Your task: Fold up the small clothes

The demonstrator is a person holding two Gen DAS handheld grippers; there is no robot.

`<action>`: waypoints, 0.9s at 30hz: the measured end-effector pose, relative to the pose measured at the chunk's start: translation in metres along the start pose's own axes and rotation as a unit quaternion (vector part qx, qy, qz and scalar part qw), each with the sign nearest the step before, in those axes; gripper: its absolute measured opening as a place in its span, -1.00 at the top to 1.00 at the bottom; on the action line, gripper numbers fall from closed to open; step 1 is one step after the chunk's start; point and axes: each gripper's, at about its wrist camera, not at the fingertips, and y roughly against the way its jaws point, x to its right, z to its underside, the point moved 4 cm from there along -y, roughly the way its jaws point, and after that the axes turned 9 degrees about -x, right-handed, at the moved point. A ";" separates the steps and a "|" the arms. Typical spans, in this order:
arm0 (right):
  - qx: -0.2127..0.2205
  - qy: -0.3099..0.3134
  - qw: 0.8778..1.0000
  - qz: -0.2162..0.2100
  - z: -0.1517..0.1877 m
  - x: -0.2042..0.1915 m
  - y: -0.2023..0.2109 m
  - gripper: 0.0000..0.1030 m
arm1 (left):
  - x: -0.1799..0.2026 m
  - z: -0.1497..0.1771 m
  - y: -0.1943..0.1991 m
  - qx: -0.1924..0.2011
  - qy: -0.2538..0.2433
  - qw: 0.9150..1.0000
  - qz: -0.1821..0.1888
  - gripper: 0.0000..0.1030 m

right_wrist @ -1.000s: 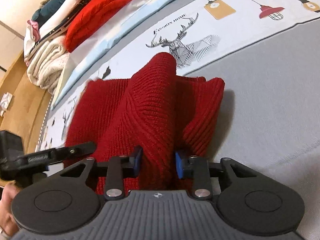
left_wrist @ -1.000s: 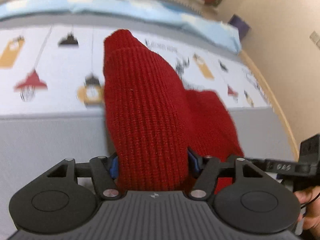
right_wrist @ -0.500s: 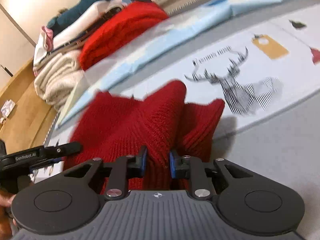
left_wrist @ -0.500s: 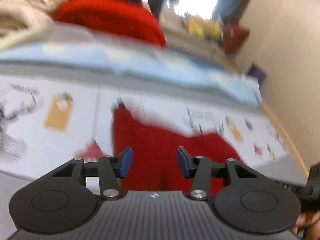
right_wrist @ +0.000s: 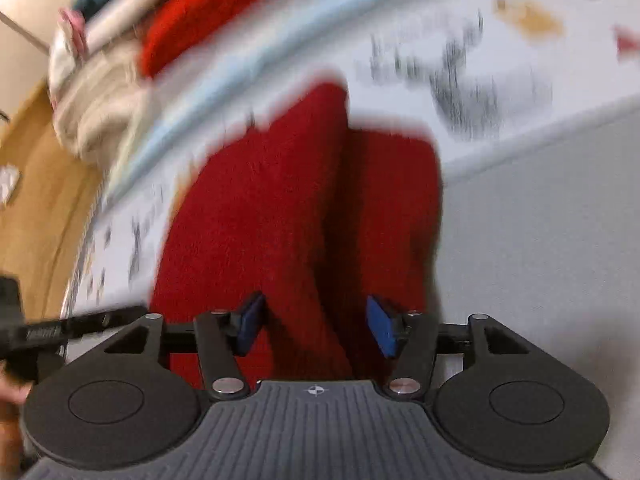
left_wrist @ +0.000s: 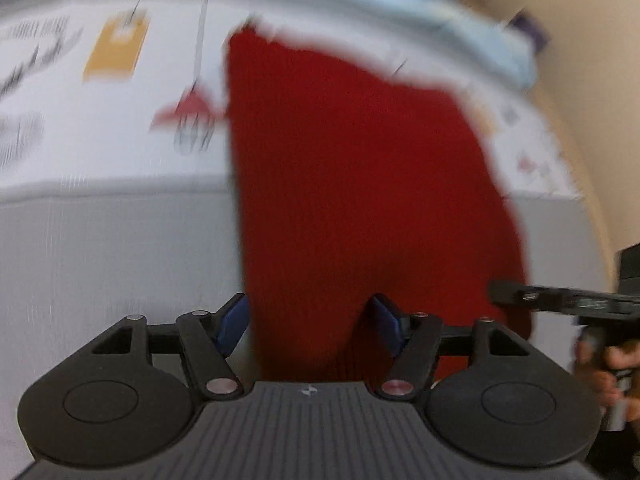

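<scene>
A red knit garment (left_wrist: 352, 180) lies spread on the printed bed cover (left_wrist: 100, 152), blurred by motion. My left gripper (left_wrist: 310, 316) hovers over its near edge; its jaws are opening and the blue pads (left_wrist: 236, 318) stand apart, not pressing the cloth. In the right wrist view the red knit garment (right_wrist: 280, 208) still has a raised fold running up its middle. My right gripper (right_wrist: 316, 322) straddles that fold, jaws opening, pads clear of it. Each gripper shows in the other's view: right gripper (left_wrist: 560, 304), left gripper (right_wrist: 60, 332).
A pile of folded clothes sits at the back left, with a red sweater (right_wrist: 208, 12) over a cream one (right_wrist: 96, 116). A light-blue sheet edge (right_wrist: 224, 96) borders the cover. The wooden floor (right_wrist: 32, 200) lies beyond the bed's left edge, and a beige wall (left_wrist: 592, 80) stands right.
Both grippers held raised folds of the red garment; both have let go and widened. The cloth has dropped flatter onto the cover, and both hands have swung across it.
</scene>
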 end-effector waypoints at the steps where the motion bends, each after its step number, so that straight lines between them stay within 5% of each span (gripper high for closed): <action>1: -0.020 -0.006 1.000 0.006 0.007 0.005 -0.004 -0.13 | -0.002 0.005 -0.006 -0.006 0.007 1.000 0.003 -0.44; 3: -0.037 -0.008 0.999 0.008 0.012 0.008 -0.004 0.04 | 0.002 0.009 -0.012 -0.006 0.014 1.000 0.025 -0.31; 4: -0.033 -0.005 0.999 0.009 0.014 0.008 -0.001 0.47 | 0.005 0.010 -0.011 0.001 0.010 1.000 0.025 -0.30; 5: -0.026 -0.001 1.000 0.004 0.014 0.007 0.003 0.62 | 0.008 0.011 -0.010 0.010 0.007 1.000 0.026 -0.25; 7: 0.015 0.010 1.000 0.002 0.012 0.003 0.019 0.65 | 0.006 0.013 -0.006 0.017 0.028 0.998 0.050 -0.16; 9: 0.050 0.016 0.999 -0.001 0.009 0.000 0.030 0.66 | 0.003 0.015 -0.006 0.017 0.040 0.997 0.069 -0.12; 11: 0.069 0.021 0.997 0.012 0.007 0.000 0.036 0.66 | 0.005 0.020 -0.007 0.014 0.017 0.999 0.039 -0.12; 16: -0.020 0.037 0.997 0.071 0.023 0.014 0.009 0.50 | 0.010 0.029 -0.010 -0.006 -0.002 1.000 0.015 -0.13; 20: -0.030 0.014 0.997 0.074 0.025 0.023 0.012 0.36 | 0.015 0.039 0.001 -0.005 -0.014 1.000 -0.009 -0.22; 21: -0.031 0.014 0.996 0.079 0.027 0.023 0.014 0.18 | 0.018 0.039 0.008 0.000 -0.018 1.000 -0.026 -0.31; 23: -0.034 0.015 0.994 0.098 0.032 0.024 0.017 -0.03 | 0.025 0.043 0.030 0.027 -0.030 0.996 -0.074 -0.41; 27: 0.006 0.060 0.988 0.144 0.042 0.006 0.045 -0.04 | 0.053 0.071 0.097 0.155 -0.074 0.979 -0.114 -0.74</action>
